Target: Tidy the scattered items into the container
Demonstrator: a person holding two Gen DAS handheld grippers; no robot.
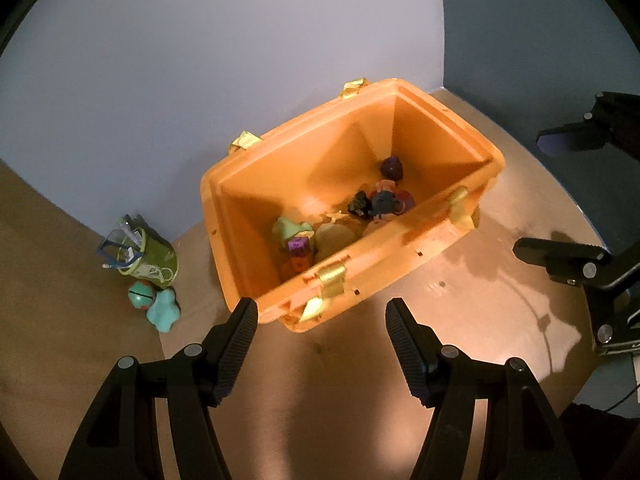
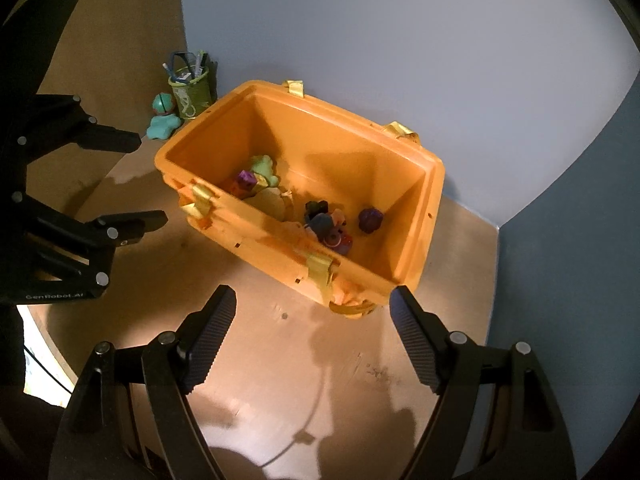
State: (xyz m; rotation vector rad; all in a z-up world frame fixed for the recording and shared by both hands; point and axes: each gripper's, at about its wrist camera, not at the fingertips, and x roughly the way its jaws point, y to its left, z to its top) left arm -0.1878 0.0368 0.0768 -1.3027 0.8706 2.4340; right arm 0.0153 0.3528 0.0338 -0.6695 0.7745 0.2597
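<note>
Matte black two-finger grippers, one per hand

The left gripper (image 1: 322,314) has angular black arms with triangular cut-outs, round silver pivot pins at the joints, and finely ribbed dark pads (image 1: 240,344) on the inner finger faces; the right gripper (image 2: 314,306) is built the same, with ribbed pads (image 2: 210,336) and silver pins; in the right wrist view the left gripper's body bears pale "GenRobot.AI" lettering.

The bin (image 1: 400,248) is orange with yellow latches (image 1: 332,278), and holds purple (image 1: 392,168), dark blue (image 1: 384,202) and pale green toys (image 1: 288,228). At its nine o'clock stand a green cup (image 1: 154,258) and teal toys (image 1: 162,308) on the brown table (image 1: 480,300). Both tongs (image 1: 322,346) (image 2: 314,338) are black with ribbed pads.
</note>
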